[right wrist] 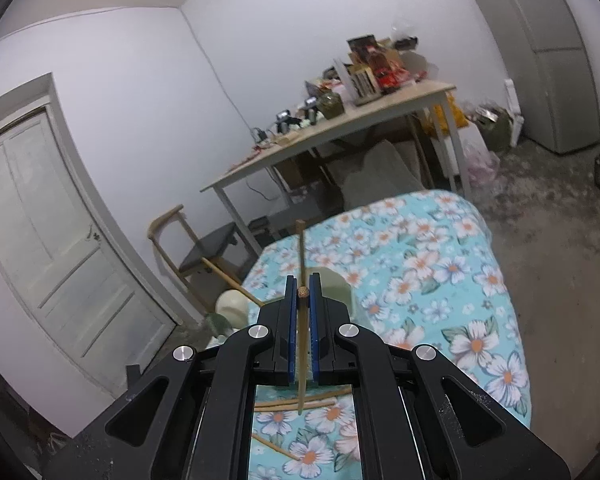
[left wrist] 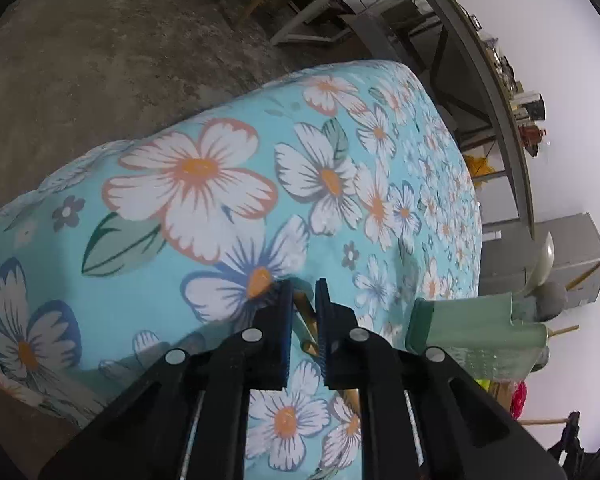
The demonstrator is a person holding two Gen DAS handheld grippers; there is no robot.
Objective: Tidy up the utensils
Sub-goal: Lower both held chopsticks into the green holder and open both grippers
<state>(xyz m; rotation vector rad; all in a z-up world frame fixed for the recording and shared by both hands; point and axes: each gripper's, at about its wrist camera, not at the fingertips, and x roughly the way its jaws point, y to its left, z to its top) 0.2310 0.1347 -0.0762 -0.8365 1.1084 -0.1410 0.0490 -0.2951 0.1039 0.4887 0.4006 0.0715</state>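
1. The left gripper (left wrist: 303, 294) tilts steeply down over the bench (left wrist: 148, 292), which wears a turquoise cloth printed with white flowers. Its jaws stand narrow, with a slim gap between the blue pads.
2. A wooden chopstick (left wrist: 305, 312) lies slantwise in that gap, its brown shaft running from between the fingertips back under the right-hand jaw. Whether the pads actually press on it cannot be told from this view.
3. The right gripper (right wrist: 303, 294) points only slightly downward, out across the bench (right wrist: 440, 292) toward the room. Its jaws are clamped on a thin wooden stick (right wrist: 301, 344).
4. That stick stands nearly upright between the pads; its top end rises above the fingertips and its lower end hangs just over the cloth. A small speckled knob sits at the fingertips, beside the stick.
5. Below the right gripper, more loose chopsticks (right wrist: 300, 398) lie flat on the cloth at the near edge, two nearly parallel and another slanting closer in.
6. Just past the left gripper, at the bench's right edge, sits a pale green holder (left wrist: 472, 326), with a stick poking out beside it.
7. Farther off, beyond the bench's far edge, stand a cluttered wooden table (right wrist: 340, 128), a chair and a white door.
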